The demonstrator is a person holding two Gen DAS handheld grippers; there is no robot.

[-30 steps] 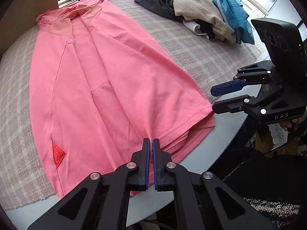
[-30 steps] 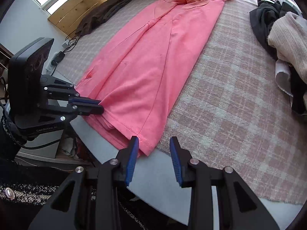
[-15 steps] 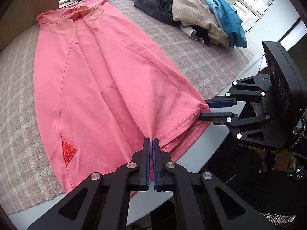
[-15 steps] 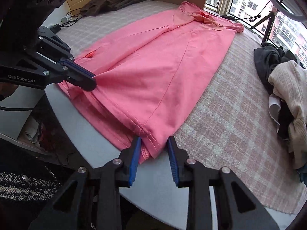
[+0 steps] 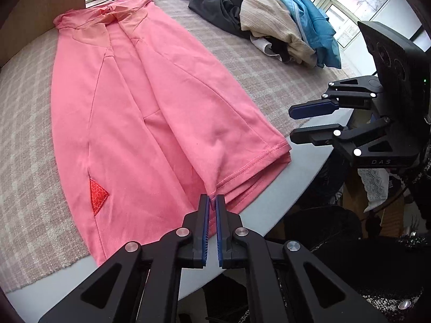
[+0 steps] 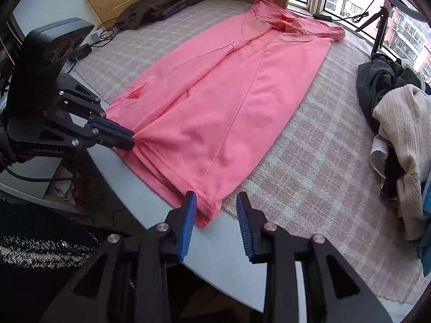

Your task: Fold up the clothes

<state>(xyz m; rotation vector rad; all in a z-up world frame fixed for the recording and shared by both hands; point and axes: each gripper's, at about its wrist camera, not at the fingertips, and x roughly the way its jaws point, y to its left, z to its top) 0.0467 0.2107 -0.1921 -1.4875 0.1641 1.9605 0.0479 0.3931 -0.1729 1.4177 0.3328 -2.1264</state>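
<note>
A long pink garment (image 5: 150, 102) lies flat on the checked cloth over the round table, its hem at the near edge; it also shows in the right wrist view (image 6: 229, 99). My left gripper (image 5: 212, 199) is shut on a pinch of the hem and pulls it taut; it appears at the left of the right wrist view (image 6: 129, 138). My right gripper (image 6: 216, 204) is open, its jaws either side of the hem's right corner, not closed on it. In the left wrist view it (image 5: 292, 125) hovers open to the right of the hem.
A pile of clothes (image 5: 280, 18), black, beige and blue, sits at the table's far right, also seen in the right wrist view (image 6: 398, 123). A dark garment (image 6: 159, 8) lies at the far left. The bare grey table rim (image 6: 237, 245) runs along the near edge.
My right gripper has opened wider and drawn slightly away from the hem corner. My left gripper stays shut on the hem.
</note>
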